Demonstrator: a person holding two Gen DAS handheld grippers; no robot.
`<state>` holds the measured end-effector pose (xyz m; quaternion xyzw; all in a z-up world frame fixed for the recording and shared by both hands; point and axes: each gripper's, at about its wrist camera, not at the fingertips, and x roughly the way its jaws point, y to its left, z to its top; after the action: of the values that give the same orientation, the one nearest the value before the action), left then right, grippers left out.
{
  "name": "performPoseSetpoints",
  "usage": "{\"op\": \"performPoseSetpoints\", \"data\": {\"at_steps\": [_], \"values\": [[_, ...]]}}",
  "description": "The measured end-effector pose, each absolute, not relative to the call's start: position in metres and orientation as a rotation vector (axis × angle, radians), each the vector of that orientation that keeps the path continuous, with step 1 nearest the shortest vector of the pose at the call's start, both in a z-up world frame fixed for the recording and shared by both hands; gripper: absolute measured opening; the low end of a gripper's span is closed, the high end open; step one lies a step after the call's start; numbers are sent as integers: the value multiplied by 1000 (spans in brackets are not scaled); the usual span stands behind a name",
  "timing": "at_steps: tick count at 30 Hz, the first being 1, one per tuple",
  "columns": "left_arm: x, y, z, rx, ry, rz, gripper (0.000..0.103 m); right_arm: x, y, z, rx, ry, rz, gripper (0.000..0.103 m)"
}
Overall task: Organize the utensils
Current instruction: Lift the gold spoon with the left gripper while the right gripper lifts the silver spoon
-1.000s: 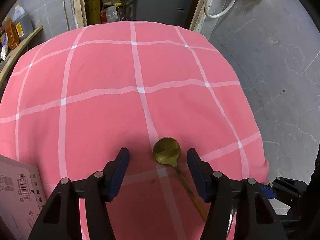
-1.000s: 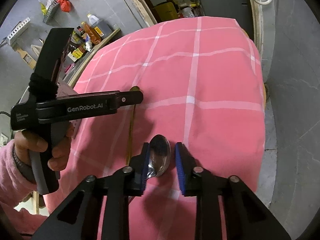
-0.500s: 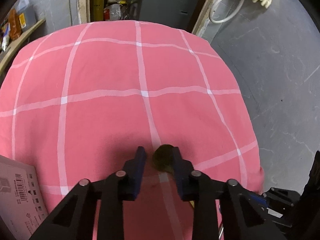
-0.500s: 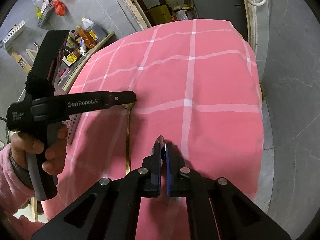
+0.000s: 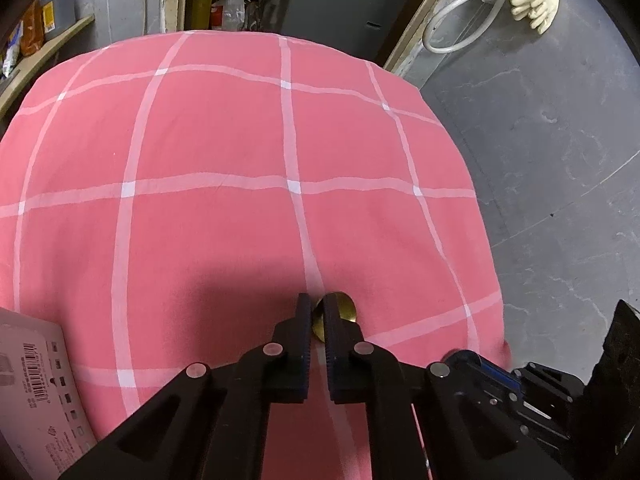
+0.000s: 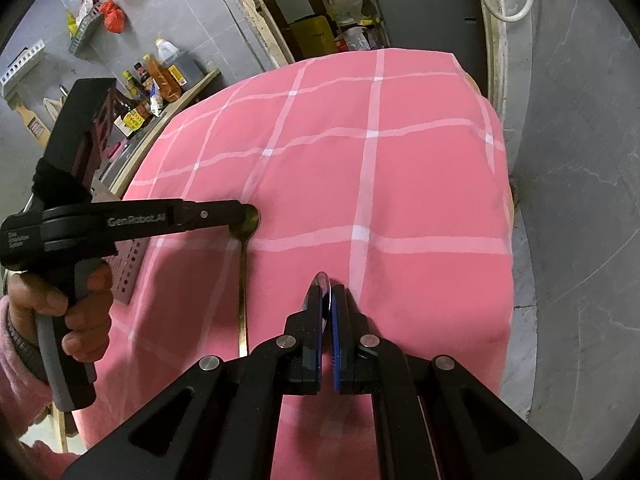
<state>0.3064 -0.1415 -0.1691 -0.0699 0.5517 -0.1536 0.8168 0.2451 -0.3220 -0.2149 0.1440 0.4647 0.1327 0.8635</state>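
The left gripper [image 5: 316, 312] pinches the round bowl of the slim brass-gold spoon [image 5: 340, 312], handle trailing toward six o'clock. The right gripper [image 6: 327, 300] clamps the shiny steel spoon [image 6: 322, 280] edge-on — both lie on the pink checked cloth [image 6: 420, 184], gold at nine o'clock.

**Cloth, metal and matt plastic**

The checked cloth [image 5: 208, 240] is soft, matt pink weave. The gold spoon [image 5: 340, 312] is brushed brass-toned metal; the silver spoon [image 6: 325, 292] is mirror-glossy steel. Each hand-held gripper [image 6: 327, 300] is matt black plastic with ribbed blue pads. The floor [image 5: 560, 160] looks like dull grey stone.
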Motion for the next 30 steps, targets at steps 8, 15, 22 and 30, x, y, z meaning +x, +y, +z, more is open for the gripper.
{"op": "performPoseSetpoints", "data": {"at_steps": [8,15,22,30], "values": [[309,-133,-171,-274,1210,-414,5,244,-321,-216,300,974,276,4],[309,-147,-177,-259,1258,-477,5,244,-322,-216,300,975,276,4],[312,-148,-183,-309,1302,-514,5,245,-322,-216,298,977,277,4],[313,-143,-190,-394,1350,-553,6,246,-322,-217,297,978,276,4]]}}
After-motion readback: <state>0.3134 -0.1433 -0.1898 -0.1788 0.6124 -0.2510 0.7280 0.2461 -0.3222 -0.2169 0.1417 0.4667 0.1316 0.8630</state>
